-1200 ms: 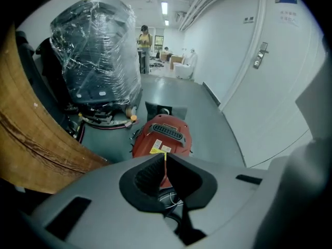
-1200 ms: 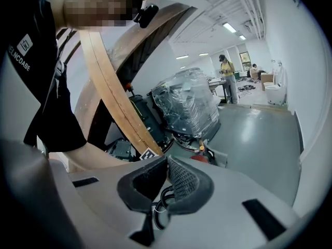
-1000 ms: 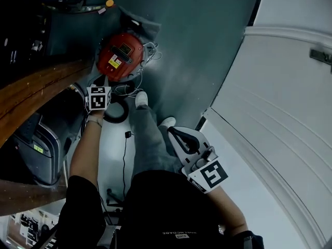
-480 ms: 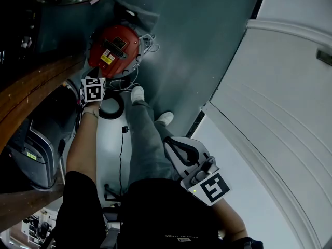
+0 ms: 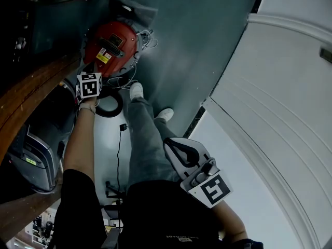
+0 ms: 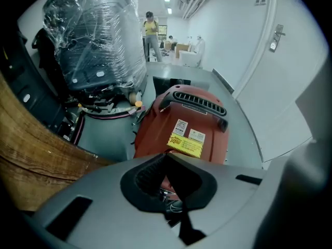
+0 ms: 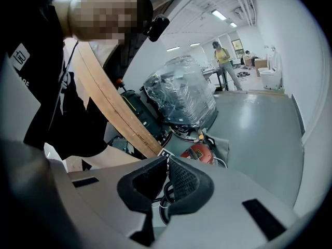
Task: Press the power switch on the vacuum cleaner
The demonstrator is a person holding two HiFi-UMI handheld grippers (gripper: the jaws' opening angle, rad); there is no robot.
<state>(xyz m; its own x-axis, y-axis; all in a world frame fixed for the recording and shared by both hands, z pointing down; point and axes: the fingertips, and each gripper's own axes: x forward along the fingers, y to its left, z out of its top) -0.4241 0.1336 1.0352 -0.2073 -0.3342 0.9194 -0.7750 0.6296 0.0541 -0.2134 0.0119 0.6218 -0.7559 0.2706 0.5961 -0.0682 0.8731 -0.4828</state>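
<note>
The red vacuum cleaner (image 5: 110, 45) stands on the grey floor at the upper left of the head view, with a black handle (image 6: 199, 104) on top and a yellow label (image 6: 185, 145) on its side. I cannot make out its power switch. My left gripper (image 6: 167, 157) is shut and empty, held just short of the vacuum's near side; its marker cube (image 5: 88, 85) shows right below the red body. My right gripper (image 5: 172, 141) is shut and empty, held back by my hip, far from the vacuum (image 7: 198, 152).
A plastic-wrapped machine (image 6: 98, 40) stands behind the vacuum. A wooden plank (image 5: 31, 95) runs along the left. A black coiled hose (image 5: 109, 106) and thin cables lie by my shoe (image 5: 136, 91). A white door (image 5: 280, 87) fills the right. People stand far down the hall (image 6: 149, 27).
My left gripper has moved forward, closer to the red vacuum. The right gripper has stayed by my hip.
</note>
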